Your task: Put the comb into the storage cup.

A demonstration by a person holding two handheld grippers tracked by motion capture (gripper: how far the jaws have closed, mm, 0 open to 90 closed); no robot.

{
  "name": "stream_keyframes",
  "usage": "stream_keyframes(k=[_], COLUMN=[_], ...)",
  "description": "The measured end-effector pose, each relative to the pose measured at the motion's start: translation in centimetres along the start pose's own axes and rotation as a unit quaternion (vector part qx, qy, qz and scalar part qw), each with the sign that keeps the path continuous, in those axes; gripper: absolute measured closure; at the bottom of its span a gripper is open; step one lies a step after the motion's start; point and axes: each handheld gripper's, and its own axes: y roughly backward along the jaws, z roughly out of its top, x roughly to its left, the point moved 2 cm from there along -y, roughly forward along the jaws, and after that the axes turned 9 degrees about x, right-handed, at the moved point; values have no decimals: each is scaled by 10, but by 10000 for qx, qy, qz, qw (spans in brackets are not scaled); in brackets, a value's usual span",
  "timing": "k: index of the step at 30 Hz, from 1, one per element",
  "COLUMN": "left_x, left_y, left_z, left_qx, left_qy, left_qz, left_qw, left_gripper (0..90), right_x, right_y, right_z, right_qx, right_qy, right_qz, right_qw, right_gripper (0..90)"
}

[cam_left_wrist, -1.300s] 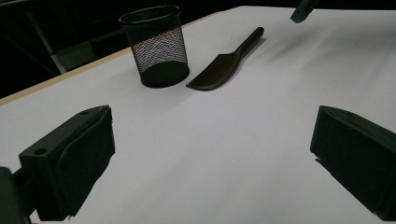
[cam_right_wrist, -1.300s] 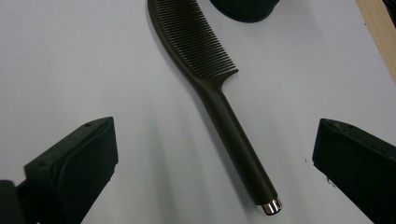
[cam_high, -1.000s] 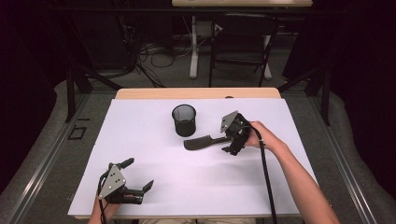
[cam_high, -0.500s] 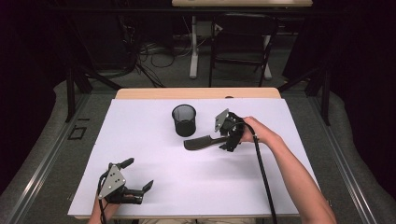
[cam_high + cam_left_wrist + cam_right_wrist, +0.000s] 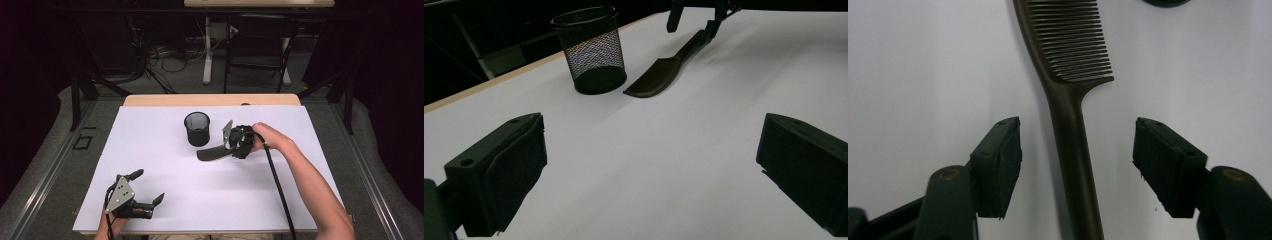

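- The table [image 5: 150, 200] carries everything; my left gripper [image 5: 145, 192] rests on it with jaws spread on nothing, well short of the cup [image 5: 591, 50].
- My right gripper [image 5: 1078, 165] has jaws just closing, not yet touching the comb [image 5: 1068, 100] handle lying between them.
- I judge the comb light, stiff and slick: pinch mid-handle.

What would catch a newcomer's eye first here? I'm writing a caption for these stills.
The dark comb lying flat mid-table, its handle between the right gripper, whose jaws have just been closing but do not yet touch it. Just beyond the comb's toothed end stands a black mesh cup, upright. The left gripper rests open near the table's front edge, apart from both.
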Motion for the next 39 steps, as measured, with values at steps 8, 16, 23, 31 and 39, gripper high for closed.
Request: stream_keyframes(k=[8, 16, 23, 31, 39], left_x=[0, 0, 0, 0, 1], left_y=[0, 0, 0, 0, 0], left_z=[0, 0, 0, 0, 0], left_qx=[2, -3, -3, 4, 10], left_qy=[3, -1, -2, 3, 0], left_qz=[-3, 7, 7, 2, 6], left_qw=[10000, 10000, 10000, 10000, 10000], left_gripper=[0, 0, 0, 0, 0], right_x=[3, 3, 3, 3, 3], right_y=[-7, -12, -13, -14, -19], right_z=[10, 14, 15, 16, 19], right_qx=[438, 574, 565, 565, 662], right_qy=[429, 584, 541, 650, 762], right_qz=[4, -78, -96, -142, -137], right_qw=[9981, 9966, 9969, 9962, 9948], right_gripper=[548, 608, 592, 623, 676])
